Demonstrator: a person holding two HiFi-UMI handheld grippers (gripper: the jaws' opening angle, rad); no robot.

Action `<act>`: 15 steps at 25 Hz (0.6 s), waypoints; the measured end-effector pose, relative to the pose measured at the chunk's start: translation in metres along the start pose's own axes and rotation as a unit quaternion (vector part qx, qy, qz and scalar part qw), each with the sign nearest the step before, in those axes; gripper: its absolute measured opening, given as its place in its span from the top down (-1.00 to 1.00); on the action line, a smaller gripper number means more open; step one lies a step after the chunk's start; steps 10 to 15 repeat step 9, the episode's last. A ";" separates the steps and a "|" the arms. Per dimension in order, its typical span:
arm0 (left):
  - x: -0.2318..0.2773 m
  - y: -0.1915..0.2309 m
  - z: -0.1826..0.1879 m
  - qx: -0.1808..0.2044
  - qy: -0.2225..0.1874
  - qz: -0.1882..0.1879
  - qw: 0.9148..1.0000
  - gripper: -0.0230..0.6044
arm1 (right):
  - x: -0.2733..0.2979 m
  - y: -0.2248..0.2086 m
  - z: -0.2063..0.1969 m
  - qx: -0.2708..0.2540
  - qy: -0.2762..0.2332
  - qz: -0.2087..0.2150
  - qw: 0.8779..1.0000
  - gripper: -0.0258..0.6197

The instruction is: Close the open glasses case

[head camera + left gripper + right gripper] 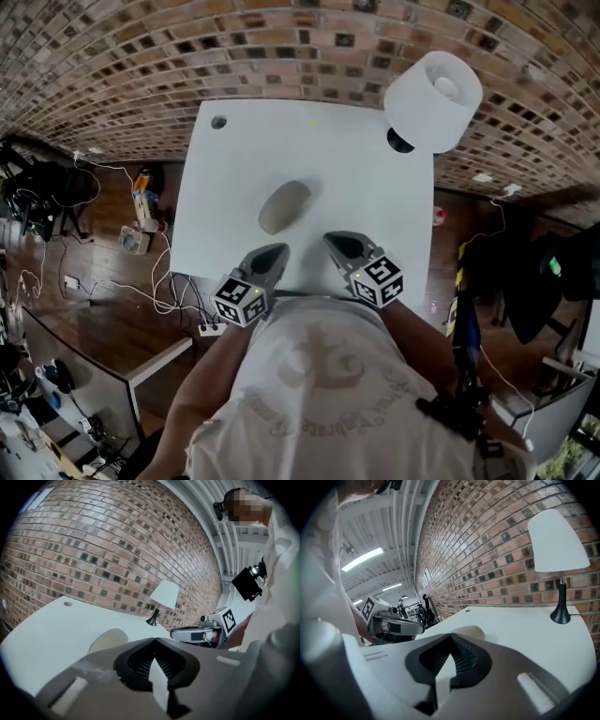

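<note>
A beige oval glasses case (284, 206) lies in the middle of the white table (375, 197); its lid looks down on its body. Both grippers hover at the table's near edge, short of the case and apart from it. My left gripper (280, 249) is shut with nothing in it, and so is my right gripper (329, 238). In the left gripper view the case (108, 640) shows just beyond the closed jaw tips (153, 640), with the right gripper (197, 633) off to the right. The right gripper view has the case (472, 631) behind its closed tips (451, 634).
A white-shaded lamp (433, 98) on a black foot stands at the table's far right corner. A cable hole (218, 122) sits at the far left corner. A brick wall (281, 47) runs behind. Cables and a power strip (211, 328) lie on the floor at left.
</note>
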State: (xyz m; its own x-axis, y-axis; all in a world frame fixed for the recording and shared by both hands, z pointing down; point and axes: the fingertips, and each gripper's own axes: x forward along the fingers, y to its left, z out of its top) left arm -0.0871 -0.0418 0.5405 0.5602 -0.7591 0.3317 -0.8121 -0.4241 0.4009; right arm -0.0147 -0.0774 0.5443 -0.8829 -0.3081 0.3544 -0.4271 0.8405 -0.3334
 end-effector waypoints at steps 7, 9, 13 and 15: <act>-0.003 0.006 0.000 -0.001 0.002 0.003 1.000 0.91 | 0.010 0.009 0.002 -0.004 0.005 0.013 1.000 0.90; -0.001 0.004 -0.001 0.000 0.004 -0.001 1.000 0.91 | 0.010 0.009 0.000 -0.004 0.007 0.013 1.000 0.89; -0.001 0.004 -0.001 0.000 0.004 -0.001 1.000 0.91 | 0.010 0.009 0.000 -0.004 0.007 0.013 1.000 0.89; -0.001 0.004 -0.001 0.000 0.004 -0.001 1.000 0.91 | 0.010 0.009 0.000 -0.004 0.007 0.013 1.000 0.89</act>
